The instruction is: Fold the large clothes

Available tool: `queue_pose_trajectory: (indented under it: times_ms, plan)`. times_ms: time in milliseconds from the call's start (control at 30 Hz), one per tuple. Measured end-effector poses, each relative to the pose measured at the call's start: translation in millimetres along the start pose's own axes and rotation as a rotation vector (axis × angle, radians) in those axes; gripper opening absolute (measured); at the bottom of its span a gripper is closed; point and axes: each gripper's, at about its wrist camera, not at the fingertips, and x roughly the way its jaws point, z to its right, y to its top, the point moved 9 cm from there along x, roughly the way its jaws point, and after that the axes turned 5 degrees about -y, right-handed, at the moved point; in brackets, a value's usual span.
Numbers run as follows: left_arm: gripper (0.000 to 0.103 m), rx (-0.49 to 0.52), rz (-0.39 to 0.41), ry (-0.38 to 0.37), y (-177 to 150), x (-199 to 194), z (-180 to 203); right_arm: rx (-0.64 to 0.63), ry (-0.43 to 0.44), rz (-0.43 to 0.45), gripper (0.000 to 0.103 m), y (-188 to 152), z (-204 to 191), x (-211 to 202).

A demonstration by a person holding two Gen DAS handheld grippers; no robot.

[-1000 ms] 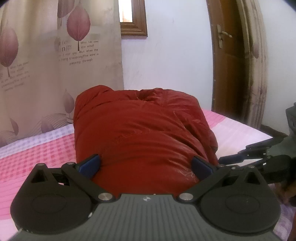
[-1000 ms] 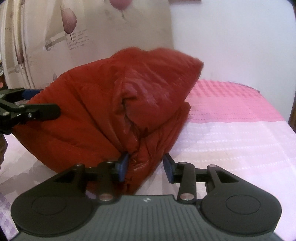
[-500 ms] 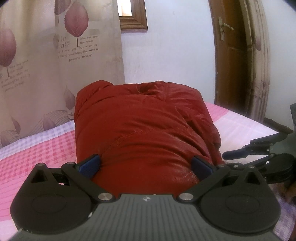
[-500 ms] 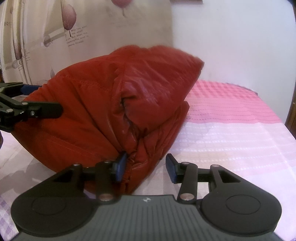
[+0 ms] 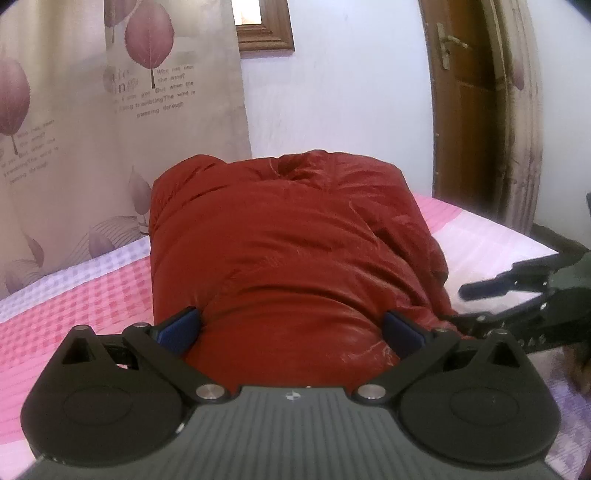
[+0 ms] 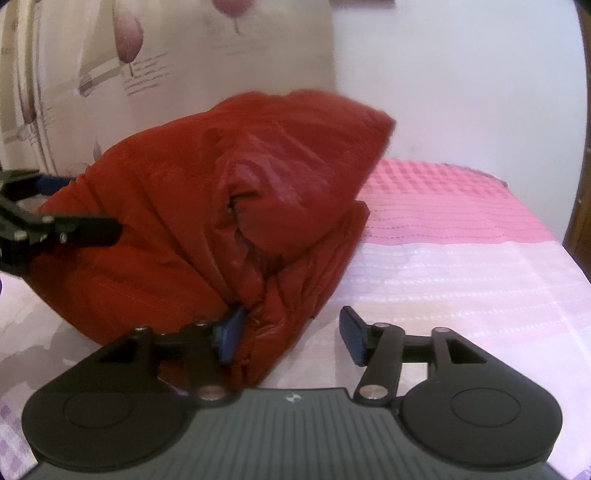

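Note:
A bulky red padded jacket (image 5: pixel 288 251) lies folded in a thick mound on the pink bed; it also shows in the right wrist view (image 6: pixel 229 206). My left gripper (image 5: pixel 291 328) is open wide, its blue pads either side of the jacket's near end. My right gripper (image 6: pixel 291 332) is open; its left pad touches the jacket's lower corner and its right pad stands apart over the sheet. The right gripper shows at the right edge of the left wrist view (image 5: pixel 517 291), and the left gripper at the left edge of the right wrist view (image 6: pixel 55 225).
The bed has a pink checked and white sheet (image 6: pixel 461 266). A leaf-print curtain (image 5: pixel 110 147) hangs behind on the left. A white wall, a wooden window frame (image 5: pixel 264 33) and a brown door (image 5: pixel 469 110) stand behind the bed.
The right gripper's jaws have opened wider, the right pad moving away from the jacket's corner. The jacket mound has settled lower. The left gripper stays open around the near end.

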Motion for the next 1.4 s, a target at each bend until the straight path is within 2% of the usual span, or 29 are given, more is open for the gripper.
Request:
queue_pose_trajectory:
  times_ms: [33, 167, 200, 267, 333, 400, 500, 600, 667, 733, 800, 833, 900, 967, 1033, 1133, 1233, 1300, 1400]
  plan:
    - [0.103, -0.006, -0.003, 0.0, -0.2, 0.3, -1.2, 0.014, -0.005, -0.002, 0.064, 1.5, 2.8, -1.1]
    - [0.103, -0.024, -0.006, -0.001, -1.4, 0.7, -5.2, -0.013, -0.039, 0.046, 0.063, 12.4, 4.0, -17.6]
    - [0.103, -0.029, -0.005, -0.003, -1.2, 0.7, -5.8, -0.014, -0.039, 0.069, 0.058, 16.8, 3.3, -23.8]
    - [0.103, -0.031, -0.004, -0.002, -0.9, 0.5, -5.9, -0.002, -0.019, 0.131, 0.031, 29.1, -0.4, -38.2]
    - [0.103, -0.034, -0.003, -0.001, -1.1, 0.3, -5.8, -0.033, -0.017, 0.174, 0.022, 40.6, -9.0, -48.2]
    - [0.103, -0.036, -0.002, -0.001, -1.3, 0.2, -6.2, -0.057, 0.023, 0.2, 0.022, 50.5, -21.5, -55.4]
    - [0.103, -0.04, 0.0, 0.001, -1.6, 0.0, -4.8, -0.136, 0.059, 0.19, 0.022, 52.3, -40.4, -56.7]
    - [0.103, -0.031, 0.014, -0.002, 0.3, -2.2, -2.9, -0.228, 0.04, 0.106, 0.021, 33.2, -51.5, -40.9]
    - [0.103, -0.023, 0.05, -0.003, 2.6, -11.0, -1.9, -0.225, 0.041, 0.068, 0.021, 18.6, -49.7, -29.1]
    - [0.096, -0.029, 0.099, -0.01, 6.1, -23.1, 0.2, -0.174, 0.057, 0.056, 0.021, 7.9, -44.0, -22.5]
    - [0.078, -0.043, 0.144, -0.044, 11.5, -33.5, 6.1, -0.098, 0.078, 0.032, 0.021, 0.5, -39.0, -18.1]
    - [0.073, -0.041, 0.164, -0.068, 15.2, -36.9, 11.2, -0.061, 0.092, 0.018, 0.021, -2.0, -35.8, -14.4]
    - [0.056, -0.017, 0.176, -0.095, 20.5, -37.1, 20.2, -0.033, 0.106, 0.015, 0.021, -5.4, -33.4, -12.9]
    - [0.052, -0.006, 0.165, -0.15, 20.8, -29.4, 29.1, 0.006, 0.133, 0.011, 0.021, -5.6, -29.2, -12.6]
    - [0.052, 0.022, 0.154, -0.18, 15.4, -21.1, 37.4, 0.03, 0.161, 0.01, 0.021, -6.0, -27.4, -15.8]
    - [0.051, 0.041, 0.115, -0.164, 3.4, -3.5, 39.9, 0.074, 0.208, 0.019, 0.021, -6.4, -17.4, -21.6]
    - [0.058, 0.056, 0.112, -0.172, 0.7, 0.3, 41.9, 0.171, 0.28, 0.03, 0.022, -7.0, 1.8, -35.9]
    - [0.066, 0.056, 0.115, -0.18, -1.1, 1.8, 43.9, 0.217, 0.26, 0.093, 0.023, 7.8, 18.5, -52.6]
    - [0.076, 0.078, 0.118, -0.183, -3.5, 3.4, 49.2, 0.221, 0.22, 0.212, 0.024, 45.9, 29.9, -75.1]
